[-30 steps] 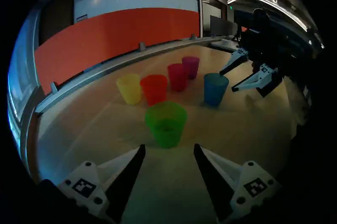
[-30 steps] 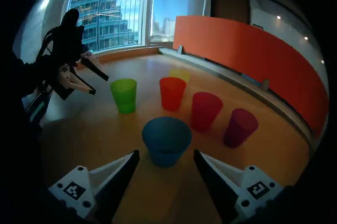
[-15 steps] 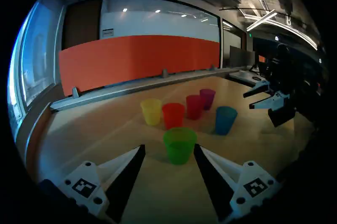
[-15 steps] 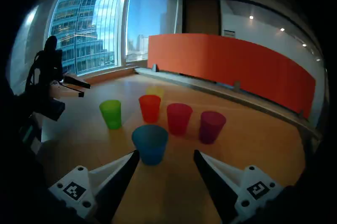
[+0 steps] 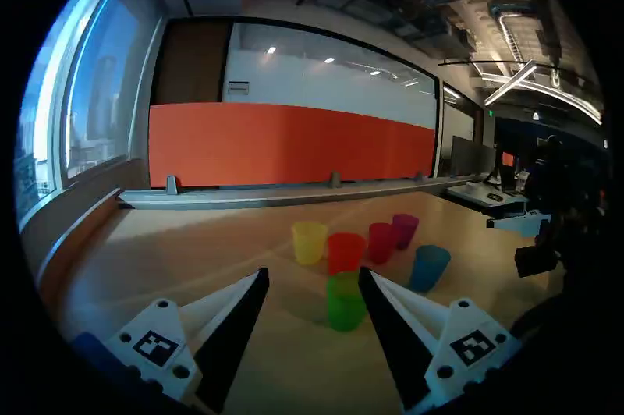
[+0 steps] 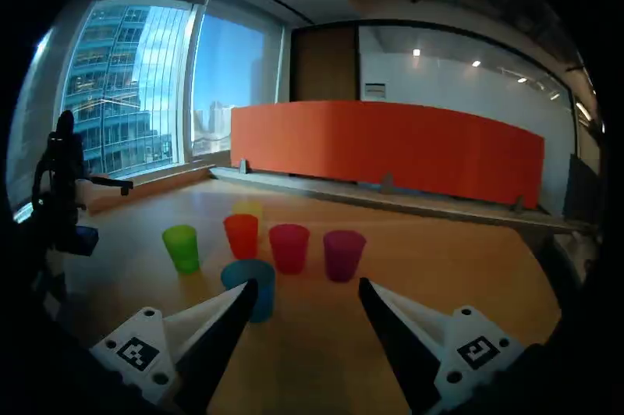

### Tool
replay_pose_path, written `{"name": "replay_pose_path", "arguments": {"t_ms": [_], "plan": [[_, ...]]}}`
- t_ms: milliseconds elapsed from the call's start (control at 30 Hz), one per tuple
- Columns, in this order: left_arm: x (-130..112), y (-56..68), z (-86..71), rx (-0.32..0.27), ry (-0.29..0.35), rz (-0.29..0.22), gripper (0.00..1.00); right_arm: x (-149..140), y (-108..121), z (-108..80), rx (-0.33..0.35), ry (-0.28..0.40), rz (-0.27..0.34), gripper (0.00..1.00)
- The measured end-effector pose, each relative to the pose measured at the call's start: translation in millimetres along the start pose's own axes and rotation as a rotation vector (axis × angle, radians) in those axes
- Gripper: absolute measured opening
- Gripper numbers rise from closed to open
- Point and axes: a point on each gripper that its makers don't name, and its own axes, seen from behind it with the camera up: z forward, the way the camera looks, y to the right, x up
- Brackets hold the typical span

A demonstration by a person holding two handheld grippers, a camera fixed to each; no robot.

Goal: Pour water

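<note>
Six translucent plastic cups stand upright, mouths up, on the wooden table (image 5: 195,251), low and centre in the left gripper view. The green cup (image 5: 345,302) sits lowest in the frame. Above it a row runs left to right: yellow cup (image 5: 309,242), orange cup (image 5: 345,252), red cup (image 5: 380,242), purple cup (image 5: 404,230). The blue cup (image 5: 428,267) stands right of the green one. Whether any holds water cannot be told.

Same build on both tbh: left gripper (image 5: 312,273) and right gripper (image 6: 306,284) have white wedge fingers (image 5: 199,312), black inner faces, square black-and-white tags (image 5: 156,346) and dark screws (image 5: 181,371).
</note>
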Motion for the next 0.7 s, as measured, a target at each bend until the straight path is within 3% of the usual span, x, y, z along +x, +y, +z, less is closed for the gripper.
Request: {"name": "replay_pose_path", "arguments": {"t_ms": [367,700], "plan": [[17,-5.0,-15.2,0.054,0.095,-0.023,0.85,29,21,-13.1,-0.140,0.093,-0.021,1.00],[32,-14.3,-29.8,0.133,0.166,0.014,0.91,44,29,-16.4,-0.218,0.139,-0.029,1.00]]}}
